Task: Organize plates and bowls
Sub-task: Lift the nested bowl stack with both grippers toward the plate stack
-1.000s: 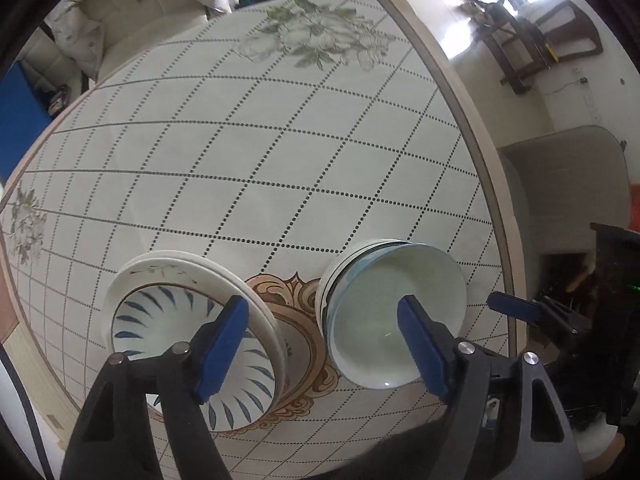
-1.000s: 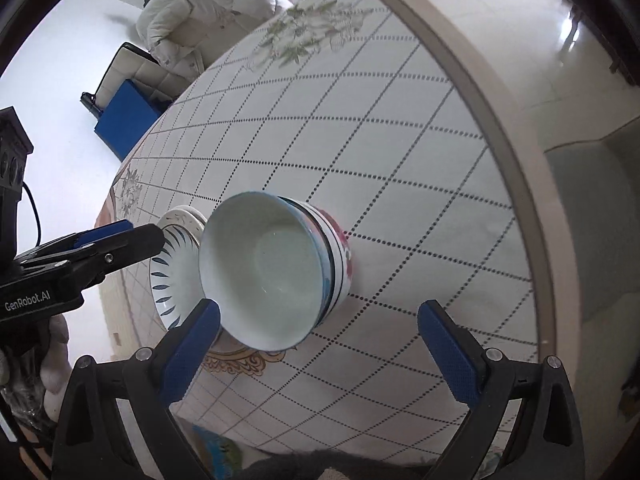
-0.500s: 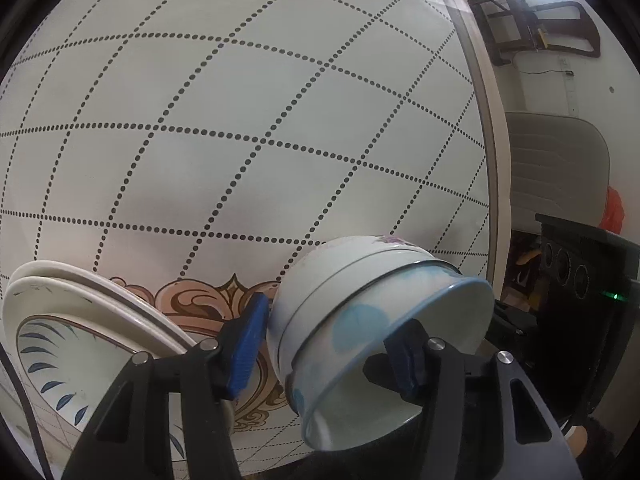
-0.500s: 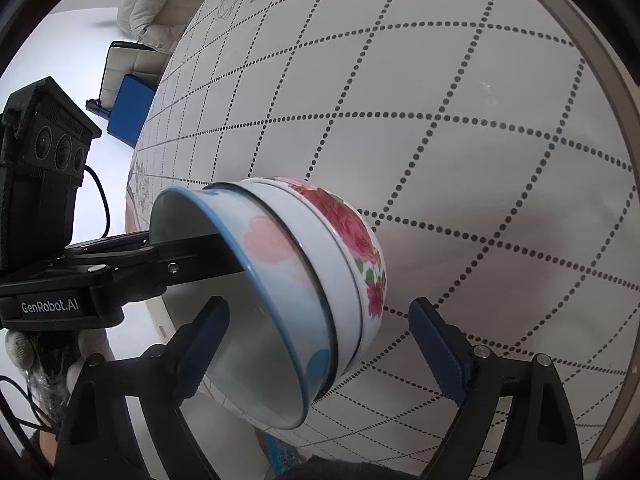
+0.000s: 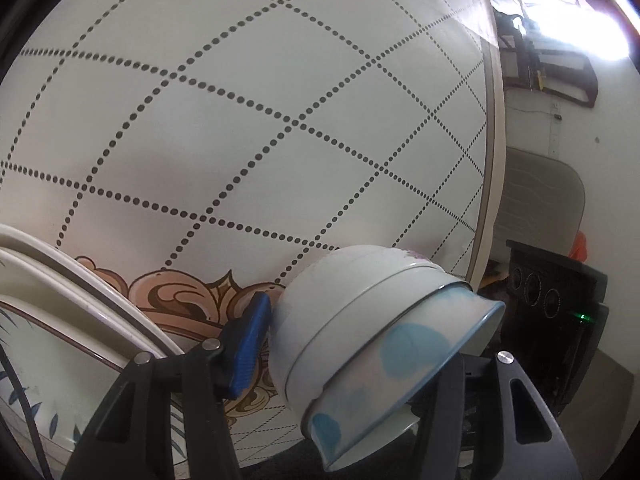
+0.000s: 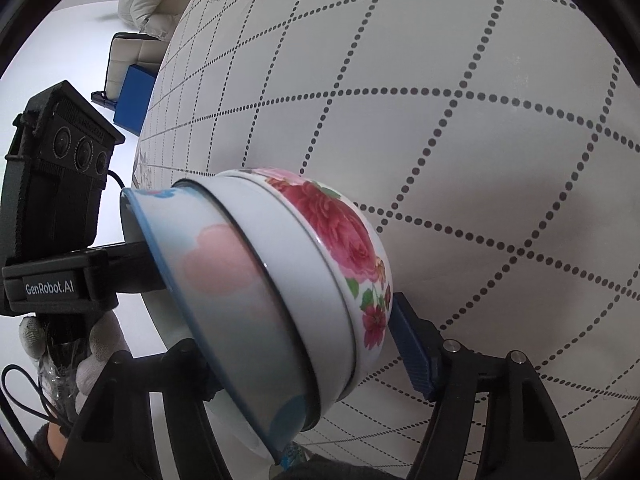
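Left gripper (image 5: 340,344): closed around a nested stack of bowls (image 5: 360,332), blue pad pressed to the stack's outer wall on one side, the other finger reaching inside the rim (largely hidden by the bowls). Right gripper (image 6: 288,344): jaws set either side of the same stack, blue pad touching the rose-printed bowl (image 6: 340,240) at its base end; the far finger is hidden behind the bowls, so a firm hold cannot be confirmed. Stack: tilted steeply on its side above the table, mouths turned toward the grippers. Innermost, a blue-rimmed bowl (image 6: 224,280) with pale pink and blue blotches; next, a plain white bowl with a dark rim line; outermost, the rose-printed one. Stacked plates (image 5: 60,320): just left of the left gripper, blue leaf pattern on the top plate, resting on the table. Table (image 5: 260,120): round, white cloth with dotted diamond grid and a tan scroll motif. Gloved hand (image 6: 96,344): grasping the left gripper's handle.
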